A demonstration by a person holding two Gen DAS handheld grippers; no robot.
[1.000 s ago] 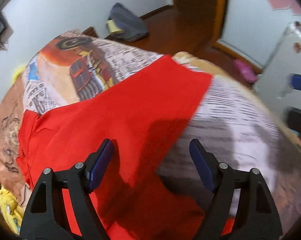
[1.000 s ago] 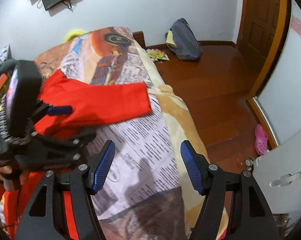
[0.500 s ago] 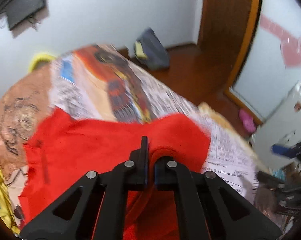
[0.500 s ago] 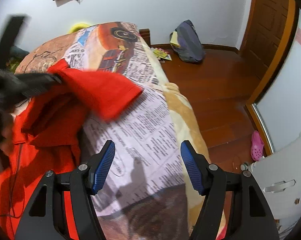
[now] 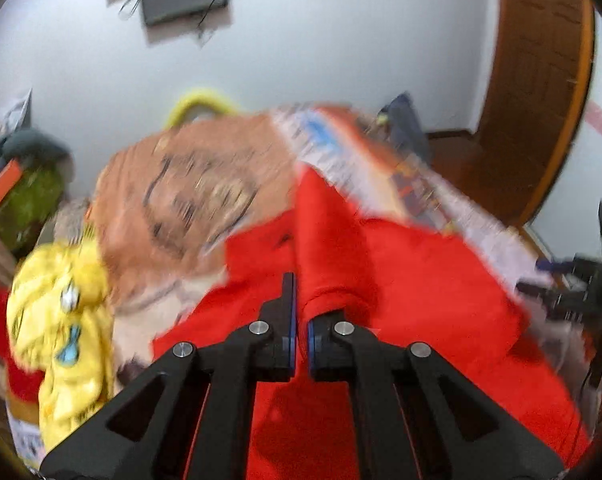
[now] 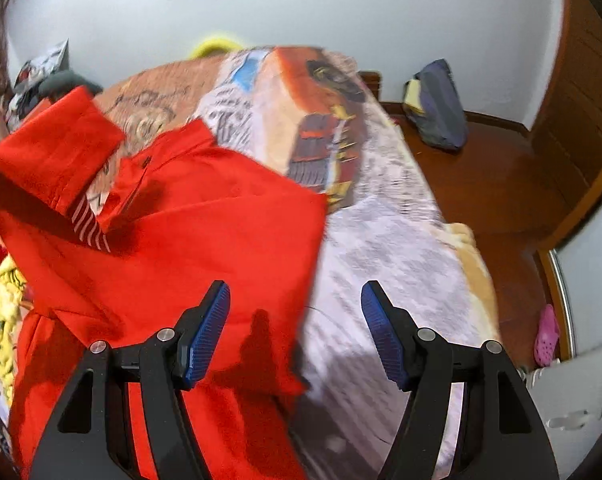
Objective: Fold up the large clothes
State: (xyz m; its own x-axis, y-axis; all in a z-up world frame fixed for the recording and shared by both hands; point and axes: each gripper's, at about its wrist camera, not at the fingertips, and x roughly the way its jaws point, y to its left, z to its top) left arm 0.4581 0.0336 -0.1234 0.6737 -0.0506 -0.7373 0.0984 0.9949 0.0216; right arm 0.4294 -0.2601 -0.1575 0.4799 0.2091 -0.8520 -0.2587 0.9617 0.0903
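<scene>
Everything here sits relative to the bed (image 6: 401, 240) with the newspaper-and-truck print cover. Going left to right in the right wrist view: a yellow cartoon-print garment (image 6: 3, 320) is bunched at the bed's left edge, then the red shirt (image 6: 205, 240) covers the left half of the bed, and the right half of the cover is bare. Right of the bed there's wood floor with a dark bag (image 6: 437, 108) by the wall and a pink clog (image 6: 547, 336) nearer the door.

Big change from a second ago: the left gripper (image 5: 301, 312) was spread wide over the flat shirt back then, and now its jaws are pressed together, pinching a sleeve of the red shirt. The sleeve, which lay stretched out to the right across the bed cover, is now lifted and carried over to the shirt's left side; in the right wrist view it hangs above the collar end, striped lining showing. The left view is badly blurred.

The right gripper (image 6: 295, 332) looks the same as before, jaws spread with nothing between them, but it now hovers over the shirt's right edge rather than over bare cover.
</scene>
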